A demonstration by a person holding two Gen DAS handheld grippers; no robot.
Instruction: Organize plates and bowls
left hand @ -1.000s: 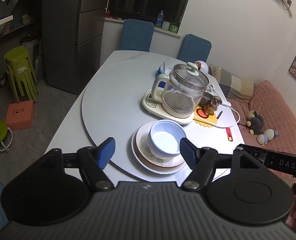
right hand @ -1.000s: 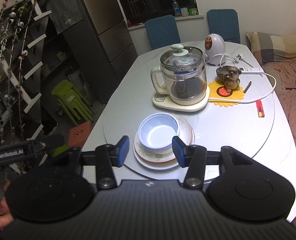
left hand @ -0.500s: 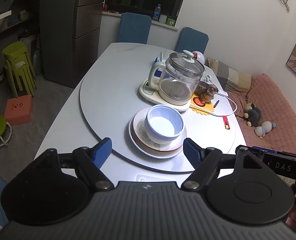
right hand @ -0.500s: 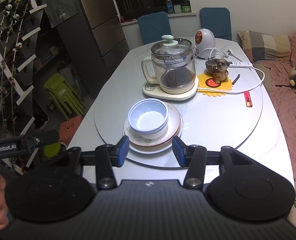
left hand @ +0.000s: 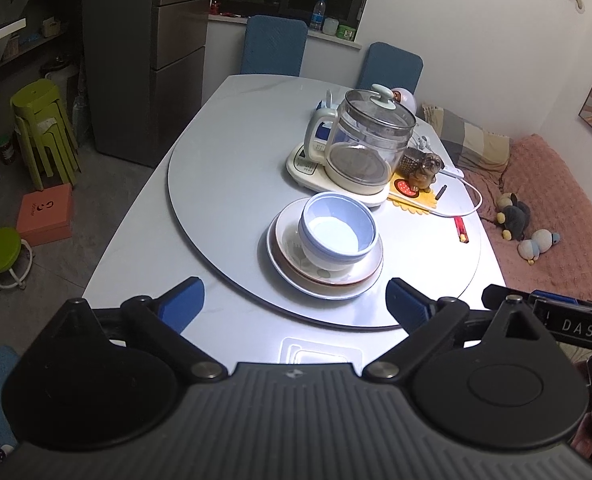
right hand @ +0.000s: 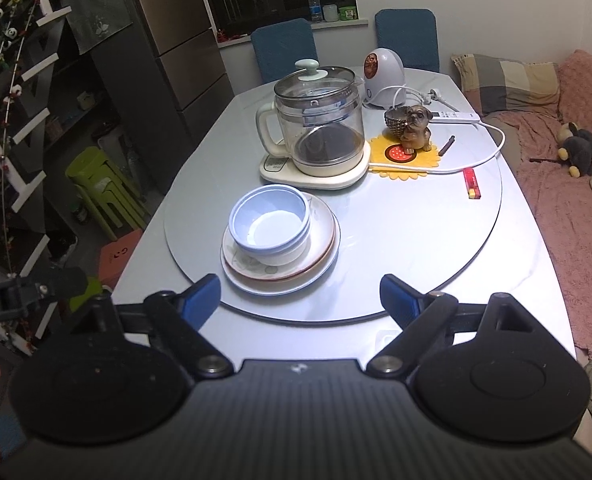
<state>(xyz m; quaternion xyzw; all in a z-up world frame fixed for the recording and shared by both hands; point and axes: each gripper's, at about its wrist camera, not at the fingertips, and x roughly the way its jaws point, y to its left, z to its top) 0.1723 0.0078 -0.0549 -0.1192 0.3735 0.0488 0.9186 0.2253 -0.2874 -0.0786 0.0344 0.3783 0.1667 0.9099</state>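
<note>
Pale blue bowls (left hand: pixel 338 236) (right hand: pixel 270 226) sit nested on a stack of white plates (left hand: pixel 296 266) (right hand: pixel 320 256) near the front of the grey turntable (left hand: pixel 224 184) (right hand: pixel 436 248). My left gripper (left hand: pixel 296 304) hovers in front of the stack, short of it, its blue-tipped jaws opening wide with nothing between them. In the right wrist view my right gripper (right hand: pixel 300 300) also stands back from the stack, its jaws opening, empty. Neither gripper touches the dishes.
A glass kettle (left hand: pixel 370 144) (right hand: pixel 320 124) on its white base stands just behind the stack. A dog figurine (right hand: pixel 414 128) on a yellow mat, a white cable (right hand: pixel 476 160) and a red lighter (right hand: pixel 472 188) lie to the right. Two blue chairs (left hand: pixel 274 46) stand at the far end.
Both grippers' jaws have spread much wider. Both have drawn back and down a little, so the stack now lies clear beyond the fingertips.
</note>
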